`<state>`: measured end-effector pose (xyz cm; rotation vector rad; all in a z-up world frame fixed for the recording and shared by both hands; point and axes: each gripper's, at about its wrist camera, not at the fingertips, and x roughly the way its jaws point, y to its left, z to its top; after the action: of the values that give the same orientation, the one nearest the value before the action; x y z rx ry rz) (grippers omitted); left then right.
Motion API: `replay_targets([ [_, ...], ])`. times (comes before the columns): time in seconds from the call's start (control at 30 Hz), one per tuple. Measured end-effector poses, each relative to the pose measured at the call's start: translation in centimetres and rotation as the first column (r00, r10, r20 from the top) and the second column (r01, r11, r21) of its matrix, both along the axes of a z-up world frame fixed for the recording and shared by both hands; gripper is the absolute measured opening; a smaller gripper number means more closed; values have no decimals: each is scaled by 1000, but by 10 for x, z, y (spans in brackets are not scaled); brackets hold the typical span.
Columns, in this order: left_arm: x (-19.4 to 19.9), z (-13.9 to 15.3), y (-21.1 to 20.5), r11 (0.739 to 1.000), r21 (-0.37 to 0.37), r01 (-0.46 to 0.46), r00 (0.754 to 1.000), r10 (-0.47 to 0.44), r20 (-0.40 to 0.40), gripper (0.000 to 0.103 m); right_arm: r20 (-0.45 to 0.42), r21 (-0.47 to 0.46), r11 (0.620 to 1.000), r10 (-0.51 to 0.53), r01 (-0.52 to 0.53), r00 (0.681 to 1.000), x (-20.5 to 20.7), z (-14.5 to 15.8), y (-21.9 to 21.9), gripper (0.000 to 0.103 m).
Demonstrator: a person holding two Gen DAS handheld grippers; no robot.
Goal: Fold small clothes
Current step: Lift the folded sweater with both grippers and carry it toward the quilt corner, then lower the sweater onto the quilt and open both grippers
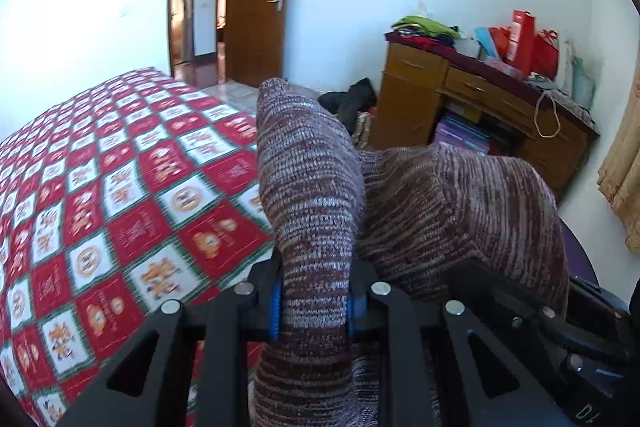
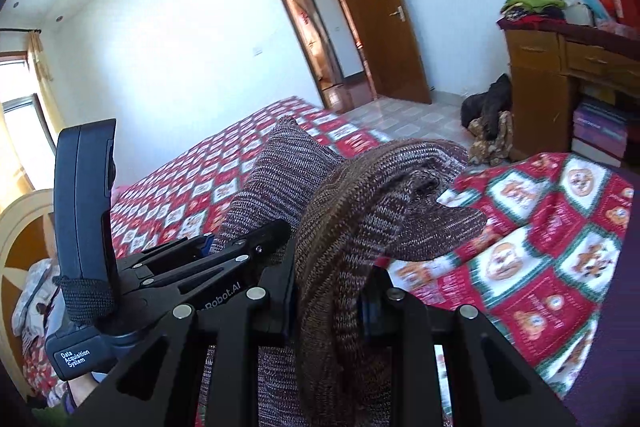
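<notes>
A maroon and grey knitted garment (image 1: 316, 187) is lifted above the bed (image 1: 120, 187). My left gripper (image 1: 314, 301) is shut on a bunched part of it that stands up between the fingers. The rest drapes to the right over my right gripper, whose black body (image 1: 592, 339) shows at the lower right. In the right wrist view my right gripper (image 2: 332, 301) is shut on another fold of the garment (image 2: 360, 219), which flops over the fingers. My left gripper (image 2: 248, 239) shows just to the left, close beside it, also holding the knit.
The bed carries a red, white and green patterned quilt (image 2: 540, 247). A wooden desk (image 1: 480, 99) piled with clothes and red bags stands at the right wall. Dark clothes (image 2: 488, 107) lie on the tiled floor. An open door (image 1: 260, 7) is behind.
</notes>
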<state>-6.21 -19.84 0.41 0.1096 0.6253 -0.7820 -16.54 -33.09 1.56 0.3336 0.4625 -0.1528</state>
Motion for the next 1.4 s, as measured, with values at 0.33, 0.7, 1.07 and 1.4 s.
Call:
replay_targets([
  [0.33,27,-34,-76,997,-31,71,995,-73,-74,23,2,-270,947,-178,172,984,8,-20,-46,24],
  [0.7,70,-86,-99,997,77,27,964,-6,-266,61,-244,72,968,-216,239,946,35,-114,-146,29],
  [1.07,29,-66,-56,995,104,8,988,8,-152,60,-151,-135,952,-293,274,944,-41,-62,-90,27],
  [1.4,-2,-79,-45,977,214,-11,998,25,-65,70,-333,-100,978,-208,185,920,-16,-98,-50,23],
])
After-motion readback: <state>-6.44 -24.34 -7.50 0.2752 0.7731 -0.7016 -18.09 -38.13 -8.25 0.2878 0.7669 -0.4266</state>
